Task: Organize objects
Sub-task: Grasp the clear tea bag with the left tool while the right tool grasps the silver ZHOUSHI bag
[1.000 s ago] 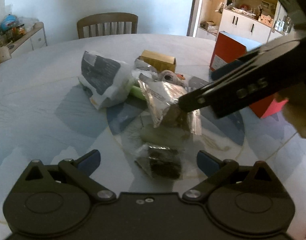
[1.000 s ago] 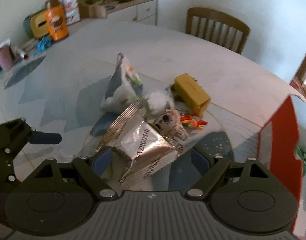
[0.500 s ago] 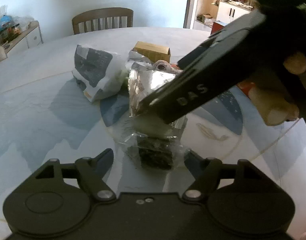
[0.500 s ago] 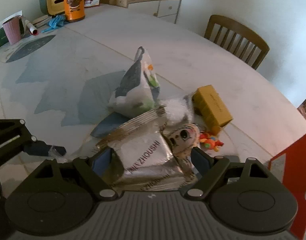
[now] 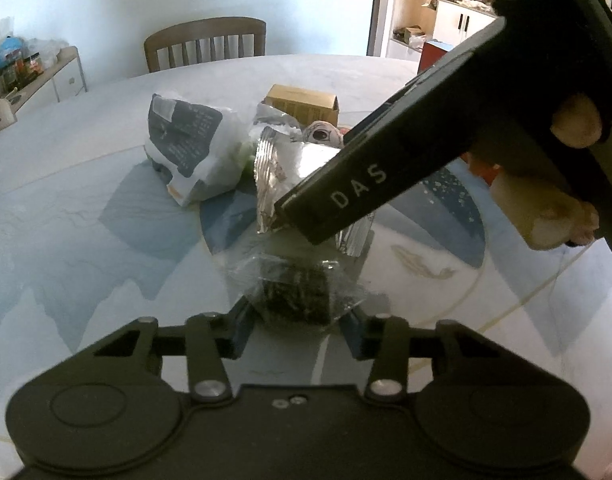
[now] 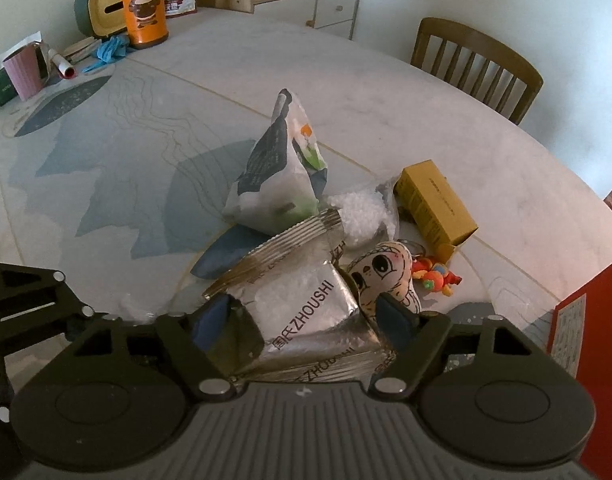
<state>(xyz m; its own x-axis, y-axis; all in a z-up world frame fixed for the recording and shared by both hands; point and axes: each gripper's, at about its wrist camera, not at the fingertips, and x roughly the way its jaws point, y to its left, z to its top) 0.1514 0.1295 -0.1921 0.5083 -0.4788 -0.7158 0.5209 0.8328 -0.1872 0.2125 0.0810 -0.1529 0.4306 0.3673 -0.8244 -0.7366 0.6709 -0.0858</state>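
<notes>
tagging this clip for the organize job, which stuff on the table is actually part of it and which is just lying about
In the job:
silver foil pouch, between the right gripper fingers
clear packet of dark bits, between the left gripper fingers
white-and-dark bag
yellow box
plush toy

Lying about:
orange bottle
pink cup
chair

The table [image 6: 153,128] is large and round, with a pale marble-like top and blue-grey shapes printed on it. Behind it, ahead of the gripper, a wooden chair [image 5: 205,42] with a slatted back stands against a plain white wall [image 5: 117,4]. A low sideboard [image 5: 45,76] with white drawers stands at the left. At the far right, an open doorway shows white cabinets [image 5: 464,24].
</notes>
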